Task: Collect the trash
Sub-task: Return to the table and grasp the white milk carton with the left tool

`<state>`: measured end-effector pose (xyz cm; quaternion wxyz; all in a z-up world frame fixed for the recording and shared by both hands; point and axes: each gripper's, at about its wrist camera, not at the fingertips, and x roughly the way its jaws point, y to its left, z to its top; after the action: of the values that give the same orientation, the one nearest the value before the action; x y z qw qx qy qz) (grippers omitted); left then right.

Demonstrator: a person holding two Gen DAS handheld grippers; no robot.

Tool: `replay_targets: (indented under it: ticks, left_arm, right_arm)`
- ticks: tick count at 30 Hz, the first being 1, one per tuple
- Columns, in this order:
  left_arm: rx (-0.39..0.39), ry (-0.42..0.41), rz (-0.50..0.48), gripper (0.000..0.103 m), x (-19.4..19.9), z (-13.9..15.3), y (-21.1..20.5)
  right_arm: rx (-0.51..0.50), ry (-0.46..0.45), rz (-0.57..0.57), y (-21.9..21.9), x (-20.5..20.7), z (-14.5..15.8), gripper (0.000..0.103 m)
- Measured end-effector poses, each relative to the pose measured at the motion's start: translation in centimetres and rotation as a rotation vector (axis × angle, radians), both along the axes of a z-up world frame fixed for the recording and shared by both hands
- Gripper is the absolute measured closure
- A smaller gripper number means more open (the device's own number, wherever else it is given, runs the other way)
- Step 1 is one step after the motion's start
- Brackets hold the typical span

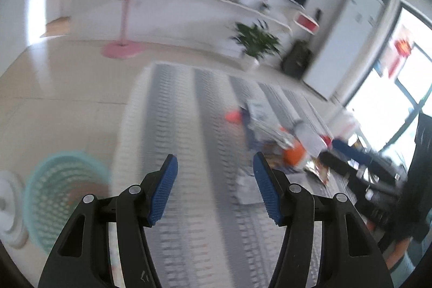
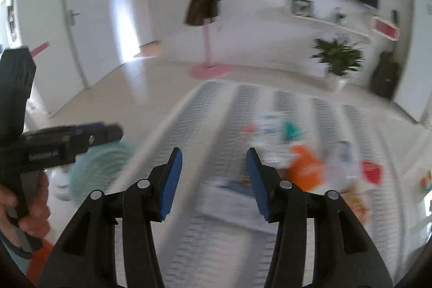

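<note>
striped rug (image 2: 216, 247): trash (image 2: 305, 169) beyond hand-held gripper (image 2: 213, 169)

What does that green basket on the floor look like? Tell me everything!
The basket is round and pale mint-green, with walls full of little holes like a plastic mesh. It stands upright and open at the top, on the pale tiled floor just beside the edge of the striped grey rug. Something brownish shows inside, too blurry to name. A white round object sits close against it. Neither hand-held gripper touches it.
</note>
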<state>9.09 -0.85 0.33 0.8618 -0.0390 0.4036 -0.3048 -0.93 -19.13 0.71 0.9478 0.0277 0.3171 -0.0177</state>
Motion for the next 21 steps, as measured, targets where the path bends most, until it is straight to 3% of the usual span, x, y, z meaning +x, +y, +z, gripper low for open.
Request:
replay_targets:
  ticks: [3, 8, 11, 13, 17, 21]
  left_arm:
    - [0.041, 0.028, -0.053, 0.046, 0.8, -1.9, -3.4]
    - [0.079, 0.105, -0.135, 0.046, 2.9, -6.1, -8.1]
    - [0.065, 0.163, -0.201, 0.043, 3.7, -8.4, -9.7]
    - [0.069, 0.164, -0.236, 0.034, 3.7, -9.3, -10.6]
    - [0.024, 0.219, -0.284, 0.031, 3.8, -10.7, -11.6]
    - [0.012, 0.271, -0.283, 0.043, 3.4, -11.5, -11.3]
  right_arm:
    - [0.018, -0.023, -0.089, -5.2, -0.9, -0.4, 0.057]
    - [0.047, -0.028, -0.167, -9.9, -1.1, -2.5, 0.057]
    - [0.07, -0.014, -0.188, -11.7, -0.9, -3.9, 0.057]
    - [0.089, 0.0, -0.199, -12.4, -0.8, -4.5, 0.057]
    - [0.09, -0.002, -0.205, -13.0, -0.9, -4.4, 0.057]
    - [0.083, 0.001, -0.205, -12.7, -1.6, -4.2, 0.057]
